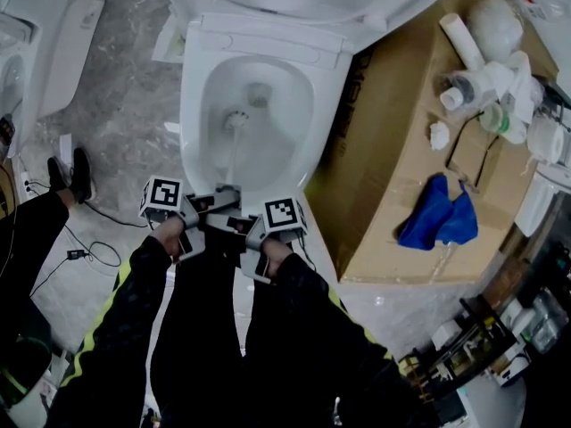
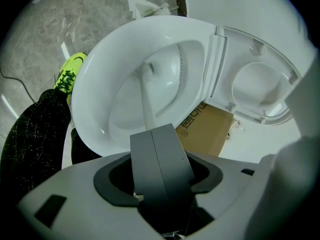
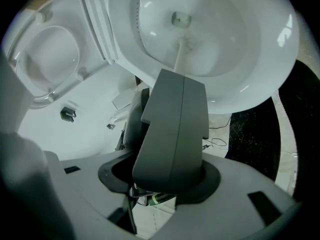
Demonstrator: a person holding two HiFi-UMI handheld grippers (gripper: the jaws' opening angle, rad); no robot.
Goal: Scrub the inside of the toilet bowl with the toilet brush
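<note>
The white toilet bowl (image 1: 207, 150) stands open with its seat and lid raised. A white toilet brush (image 1: 235, 119) stands inside it, head low near the drain and handle slanting back toward me. My left gripper (image 1: 219, 198) and right gripper (image 1: 235, 224) sit side by side at the front rim, both shut at the handle's near end. In the left gripper view the handle (image 2: 148, 104) rises from the shut left gripper (image 2: 152, 129) into the bowl (image 2: 95, 84). In the right gripper view it (image 3: 177, 58) leaves the right gripper (image 3: 179, 76) the same way. The grip points are hidden.
A large cardboard box (image 1: 406, 163) stands right of the toilet, with a blue cloth (image 1: 437, 217) and white fittings (image 1: 482, 78) on it. Another white toilet (image 1: 45, 34) is at the far left. A cable (image 1: 89, 252) lies on the marble floor, and my legs stand at the bowl's front.
</note>
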